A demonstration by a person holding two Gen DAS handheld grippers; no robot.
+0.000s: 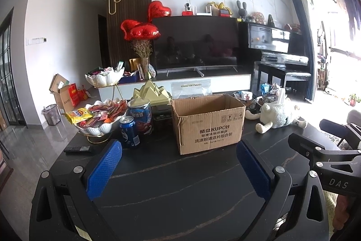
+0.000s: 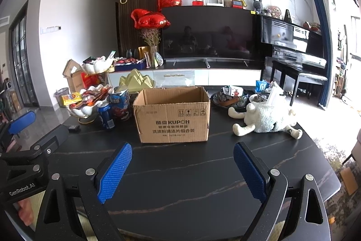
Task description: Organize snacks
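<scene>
An open cardboard box (image 1: 208, 125) (image 2: 172, 115) stands on the dark marble table (image 1: 180, 184) (image 2: 191, 173). Left of it a white two-tier shell stand (image 1: 99, 128) (image 2: 86, 108) is piled with snack packets, a yellow bag (image 1: 79, 115) (image 2: 71, 98) at its edge. A blue drink can (image 1: 129, 132) (image 2: 106, 115) and a blue snack tin (image 1: 141, 116) (image 2: 120, 103) stand beside it. My left gripper (image 1: 179, 148) is open and empty, short of the box. My right gripper (image 2: 182, 150) is open and empty, also short of the box.
A white plush sheep (image 1: 278, 115) (image 2: 265, 118) lies right of the box, with bowls of snacks (image 1: 246, 98) (image 2: 232, 96) behind it. A remote (image 1: 79, 149) lies at the left edge. A gold mountain-shaped tray (image 1: 151, 93) sits behind. TV, piano and balloons stand beyond.
</scene>
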